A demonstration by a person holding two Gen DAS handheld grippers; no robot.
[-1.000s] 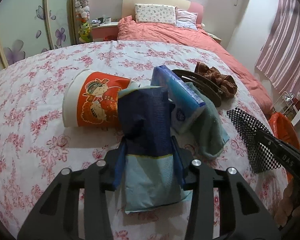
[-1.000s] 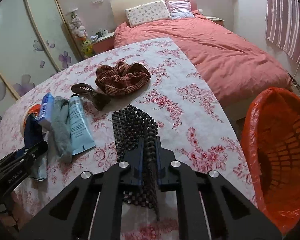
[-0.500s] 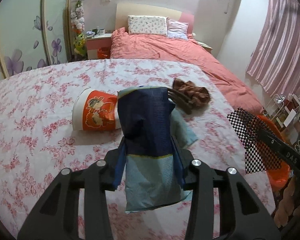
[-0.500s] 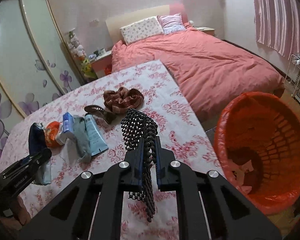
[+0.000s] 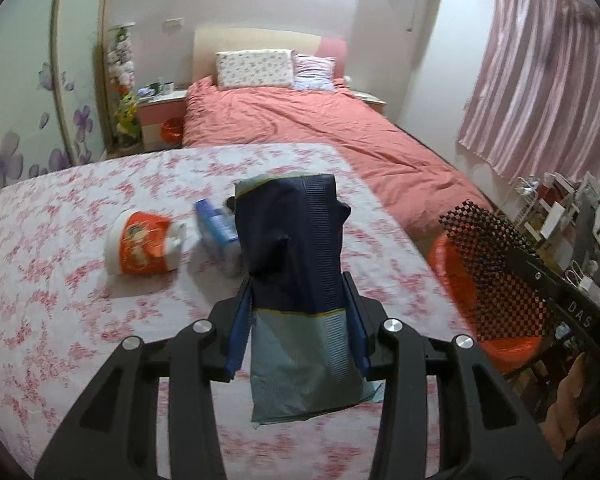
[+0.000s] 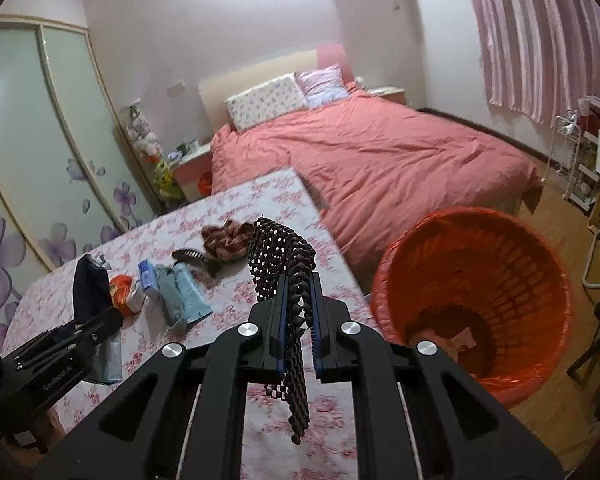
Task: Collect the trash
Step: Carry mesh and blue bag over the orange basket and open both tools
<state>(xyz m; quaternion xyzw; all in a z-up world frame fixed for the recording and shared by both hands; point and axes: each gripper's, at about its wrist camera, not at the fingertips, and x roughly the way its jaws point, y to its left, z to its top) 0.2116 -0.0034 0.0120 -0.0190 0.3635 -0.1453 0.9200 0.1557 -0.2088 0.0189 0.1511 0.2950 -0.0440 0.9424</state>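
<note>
My left gripper is shut on a dark blue and pale teal wrapper bag, held upright above the floral tablecloth. My right gripper is shut on a black mesh mat that droops over and below its fingers. The orange trash basket with an orange liner stands on the floor to the right of the table; a few scraps lie at its bottom. In the left wrist view the mesh mat hangs in front of the basket.
On the table lie an orange paper cup on its side, a blue packet, a pale blue tube, a grey cloth, a dark hair clip and a brown scrunchie. A pink bed lies behind; shelves stand at the right.
Both grippers have risen and drawn back from the table with their loads. The table items look smaller, and the orange basket has come fully into view at the right.
</note>
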